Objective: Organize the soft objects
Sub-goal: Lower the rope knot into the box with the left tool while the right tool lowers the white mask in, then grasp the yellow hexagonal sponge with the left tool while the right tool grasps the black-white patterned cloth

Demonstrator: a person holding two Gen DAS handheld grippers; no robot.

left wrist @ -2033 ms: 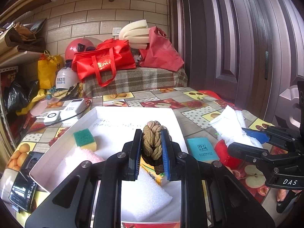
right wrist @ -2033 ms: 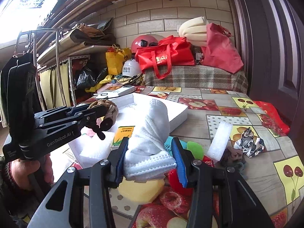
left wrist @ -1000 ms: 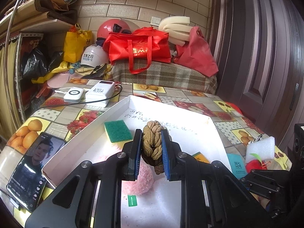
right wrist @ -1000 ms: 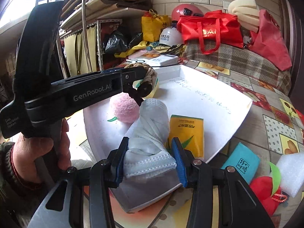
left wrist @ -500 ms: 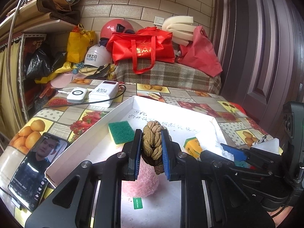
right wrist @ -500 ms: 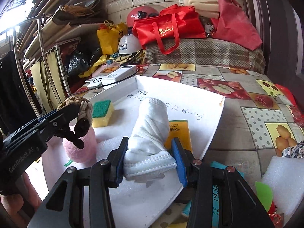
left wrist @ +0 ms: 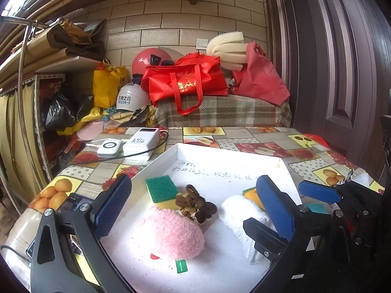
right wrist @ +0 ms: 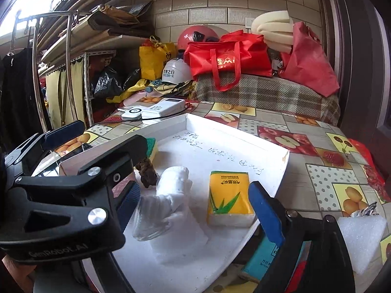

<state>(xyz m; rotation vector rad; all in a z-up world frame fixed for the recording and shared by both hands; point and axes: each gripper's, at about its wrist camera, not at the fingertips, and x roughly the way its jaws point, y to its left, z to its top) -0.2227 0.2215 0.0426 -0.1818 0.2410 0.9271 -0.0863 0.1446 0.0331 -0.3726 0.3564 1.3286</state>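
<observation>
- Our left gripper (left wrist: 193,205) and right gripper (right wrist: 195,202) both hang over the white tray (left wrist: 244,168) on the bench (right wrist: 317,171), fingers spread wide, grasping nothing.
- In the tray — braided knot (left wrist: 195,204) against pink puff (left wrist: 173,232) and green sponge (left wrist: 162,188); white cloth roll (right wrist: 166,200) beside yellow tissue pack (right wrist: 229,197).

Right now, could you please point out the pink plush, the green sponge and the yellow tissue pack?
pink plush (left wrist: 171,234), left wrist view, middle of its fuzzy body.
green sponge (left wrist: 161,187), left wrist view, green top.
yellow tissue pack (right wrist: 228,193), right wrist view, printed top.
</observation>
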